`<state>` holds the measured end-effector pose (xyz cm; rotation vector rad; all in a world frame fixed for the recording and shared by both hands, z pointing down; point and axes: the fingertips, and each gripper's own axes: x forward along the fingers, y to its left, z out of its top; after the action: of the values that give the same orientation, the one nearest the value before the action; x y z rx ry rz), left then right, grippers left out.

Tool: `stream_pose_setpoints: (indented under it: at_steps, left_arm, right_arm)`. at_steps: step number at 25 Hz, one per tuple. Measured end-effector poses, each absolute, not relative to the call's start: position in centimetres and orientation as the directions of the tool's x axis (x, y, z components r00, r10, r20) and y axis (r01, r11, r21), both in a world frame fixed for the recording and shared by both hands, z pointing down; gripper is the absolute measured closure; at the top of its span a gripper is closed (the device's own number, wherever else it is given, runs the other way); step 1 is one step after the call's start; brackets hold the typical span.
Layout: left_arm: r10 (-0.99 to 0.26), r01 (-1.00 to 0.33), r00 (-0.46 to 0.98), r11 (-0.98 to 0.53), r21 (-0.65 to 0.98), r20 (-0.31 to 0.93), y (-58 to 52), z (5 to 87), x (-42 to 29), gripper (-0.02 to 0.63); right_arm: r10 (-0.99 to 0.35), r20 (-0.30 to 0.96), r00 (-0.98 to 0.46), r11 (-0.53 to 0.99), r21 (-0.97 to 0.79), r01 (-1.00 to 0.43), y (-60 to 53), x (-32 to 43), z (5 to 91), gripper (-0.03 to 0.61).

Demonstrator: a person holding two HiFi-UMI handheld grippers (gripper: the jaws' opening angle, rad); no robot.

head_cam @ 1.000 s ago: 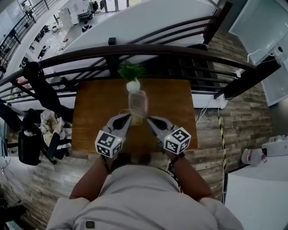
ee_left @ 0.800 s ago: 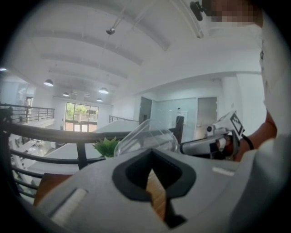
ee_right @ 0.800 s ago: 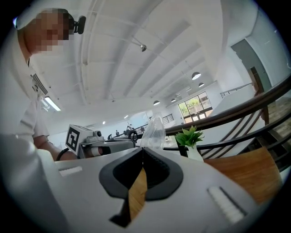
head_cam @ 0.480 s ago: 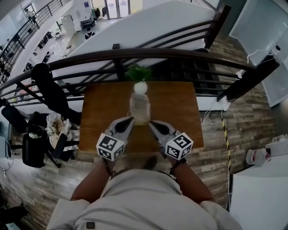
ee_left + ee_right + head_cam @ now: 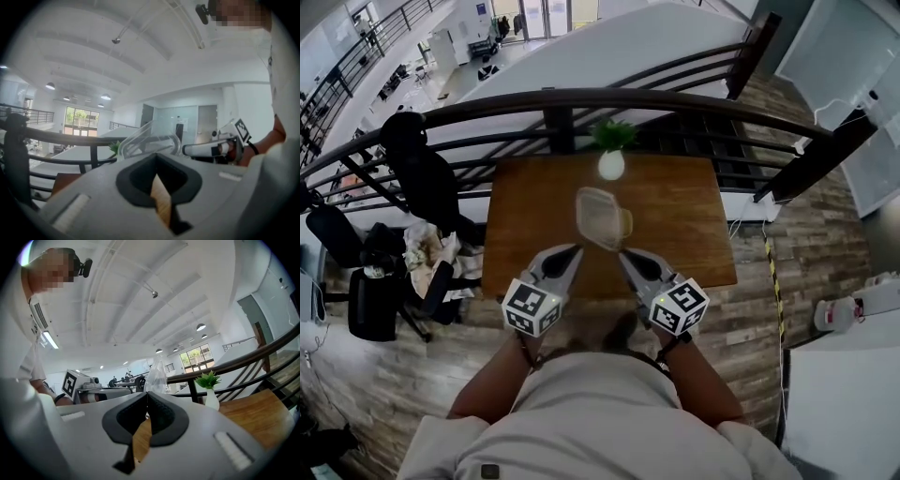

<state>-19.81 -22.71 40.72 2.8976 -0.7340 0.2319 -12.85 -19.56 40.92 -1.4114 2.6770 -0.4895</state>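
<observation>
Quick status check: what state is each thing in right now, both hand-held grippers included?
Clear plastic container: empty, tilted, held up over the table.
Right hand-held gripper: jaws shut on the container's edge.
Left hand-held gripper: jaws shut, close beside the container; contact unclear.
Potted plant: upright at the table's far edge.
Wooden table: level, with the plant standing on it.

The clear plastic container (image 5: 603,217), pinched between my left gripper (image 5: 573,251) and right gripper (image 5: 624,254), has drawn back from the small white vase of green leaves (image 5: 611,165). A second ago it overlapped the vase; now bare brown wooden table (image 5: 525,206) shows between them. It has also swung askew, its broad face turned up.
</observation>
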Motion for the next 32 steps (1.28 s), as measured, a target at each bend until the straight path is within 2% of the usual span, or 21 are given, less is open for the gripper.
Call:
stream_pose_setpoints:
  at_steps: [6, 14, 32]
  left_arm:
    - [-0.416, -0.452, 0.881, -0.881, 0.139, 0.226, -19.2, 43.7, -22.5, 0.611]
    - [-0.381, -0.417, 0.900, -0.894, 0.163, 0.212, -14.6, 42.8, -22.6, 0.611]
    - [-0.487, -0.521, 0.849, -0.836, 0.172, 0.206, -2.7, 44.1, -15.8, 0.611]
  right_arm:
    - [-0.835, 0.102, -0.541, 0.490, -0.313, -0.814, -15.8, -15.4, 42.1, 0.573]
    - [-0.853, 0.128, -0.506, 0.449, -0.312, -0.837, -11.0, -16.0, 42.1, 0.574]
    - [-0.794, 0.141, -0.591, 0.535, -0.299, -0.790, 1.0, -9.3, 43.6, 0.574]
